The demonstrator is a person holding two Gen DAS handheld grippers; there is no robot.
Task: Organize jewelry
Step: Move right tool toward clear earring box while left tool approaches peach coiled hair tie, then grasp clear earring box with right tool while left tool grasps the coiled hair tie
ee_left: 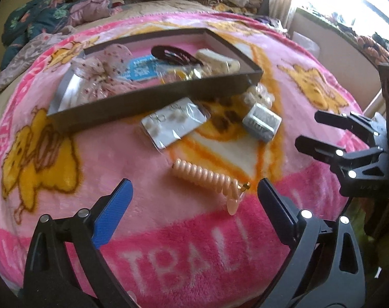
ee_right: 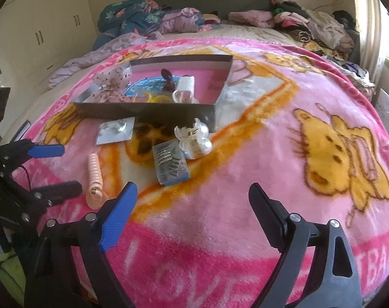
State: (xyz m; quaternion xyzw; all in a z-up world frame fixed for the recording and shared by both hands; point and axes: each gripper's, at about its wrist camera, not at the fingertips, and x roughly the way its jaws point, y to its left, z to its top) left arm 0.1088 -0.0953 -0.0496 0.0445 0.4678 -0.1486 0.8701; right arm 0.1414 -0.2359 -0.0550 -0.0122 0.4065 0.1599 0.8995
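A dark open box point(ee_left: 153, 100) point(ee_right: 143, 110) lies on the pink blanket and holds a floral scrunchie point(ee_left: 102, 74), a dark hair clip point(ee_left: 173, 54), a blue card and a white case. In front of it lie an earring card point(ee_left: 173, 122) point(ee_right: 116, 130), a clear box of small pieces point(ee_left: 262, 122) point(ee_right: 171, 164), a pearl claw clip point(ee_right: 194, 138) and a peach spiral hair tie point(ee_left: 209, 179) point(ee_right: 95, 177). My left gripper point(ee_left: 194, 205) point(ee_right: 56, 169) is open, just short of the spiral tie. My right gripper point(ee_right: 193, 210) point(ee_left: 320, 131) is open and empty over the blanket.
The pink cartoon blanket point(ee_right: 245, 179) covers a bed. Piles of clothes point(ee_right: 297, 23) and bedding point(ee_right: 132, 18) lie at the far end. Cupboards point(ee_right: 40, 25) stand to the left, a bright window point(ee_left: 348, 0) to the right.
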